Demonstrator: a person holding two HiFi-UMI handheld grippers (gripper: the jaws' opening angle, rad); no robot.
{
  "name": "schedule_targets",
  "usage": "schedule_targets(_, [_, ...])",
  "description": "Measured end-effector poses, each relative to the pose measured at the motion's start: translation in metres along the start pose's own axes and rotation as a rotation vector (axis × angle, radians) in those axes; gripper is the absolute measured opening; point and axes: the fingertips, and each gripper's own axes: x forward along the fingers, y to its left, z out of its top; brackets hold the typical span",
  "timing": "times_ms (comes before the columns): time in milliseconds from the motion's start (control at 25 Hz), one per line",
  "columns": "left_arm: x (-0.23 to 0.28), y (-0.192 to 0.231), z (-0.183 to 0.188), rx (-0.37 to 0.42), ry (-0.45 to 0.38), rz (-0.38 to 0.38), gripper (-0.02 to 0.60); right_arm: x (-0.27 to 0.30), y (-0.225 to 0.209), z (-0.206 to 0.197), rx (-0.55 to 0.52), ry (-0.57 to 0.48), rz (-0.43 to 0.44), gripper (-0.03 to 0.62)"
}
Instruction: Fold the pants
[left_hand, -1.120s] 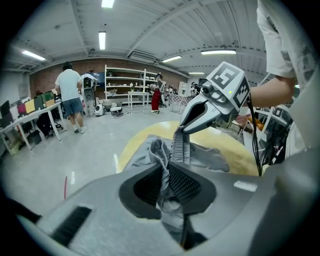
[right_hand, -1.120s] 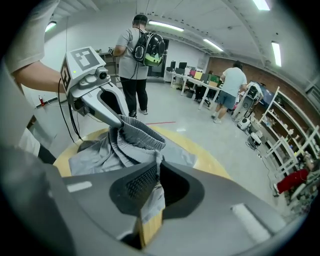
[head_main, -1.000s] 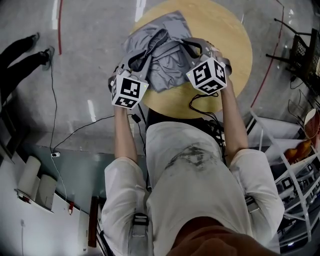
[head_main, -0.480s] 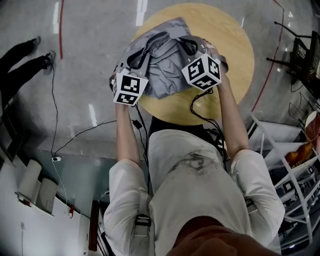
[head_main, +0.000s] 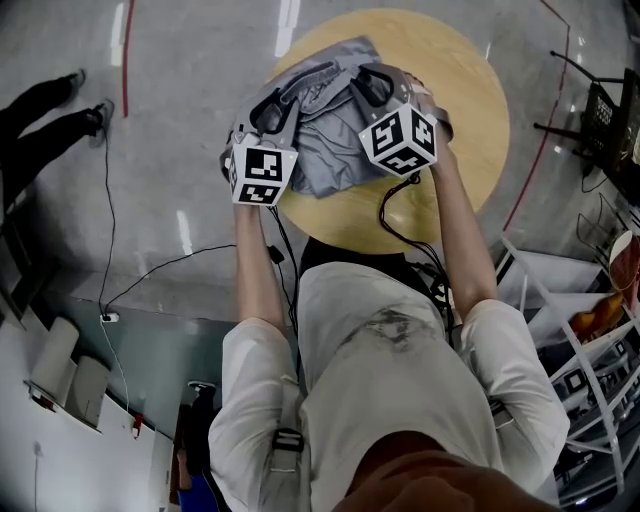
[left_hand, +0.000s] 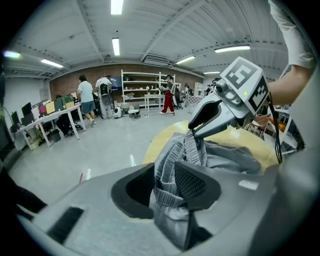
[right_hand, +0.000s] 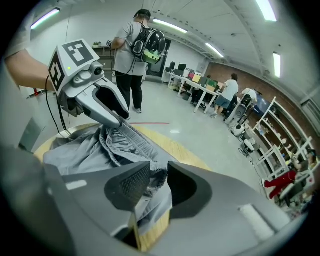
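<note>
Grey pants (head_main: 325, 140) lie bunched on the round wooden table (head_main: 455, 75), their ribbed waistband stretched between my two grippers. My left gripper (head_main: 272, 108) is at the pants' left end; in the left gripper view its jaws (left_hand: 165, 175) have just been opening, and the waistband (left_hand: 170, 160) hangs loosely in the gap. My right gripper (head_main: 372, 85) is at the right end. Its jaws (right_hand: 157, 182) have also just been opening, with a fold of waistband (right_hand: 150, 180) lying slack between the pads. Each gripper shows in the other's view: the right one (left_hand: 200, 125), the left one (right_hand: 112, 117).
The table's near edge (head_main: 340, 215) is just in front of me. A person's legs (head_main: 50, 110) stand at the left, and a cable (head_main: 150, 265) runs over the floor. Racks (head_main: 590, 330) and a black stand (head_main: 600, 100) crowd the right. More people stand far off.
Both grippers have shifted a little farther over the table and lower with the waistband. Their jaws now stand wider apart, and the cloth sits looser on the table.
</note>
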Motion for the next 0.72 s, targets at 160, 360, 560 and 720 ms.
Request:
schedule_targets(160, [-0.008, -0.002, 0.007, -0.003, -0.026, 0.030, 0.160, -0.009, 0.003, 0.006, -0.008, -0.022, -0.014, 0.148])
schedule_targets(360, [-0.029, -0.003, 0.026, 0.004, -0.065, 0.076, 0.172, -0.031, 0.004, 0.014, -0.024, -0.052, -0.043, 0.163])
schedule_targets(560, [-0.060, -0.018, 0.050, -0.008, -0.122, 0.117, 0.170, -0.071, 0.009, 0.021, -0.033, -0.101, -0.070, 0.166])
schedule_targets(720, [-0.089, -0.033, 0.073, -0.013, -0.175, 0.148, 0.161, -0.106, 0.012, 0.032, -0.040, -0.160, -0.097, 0.166])
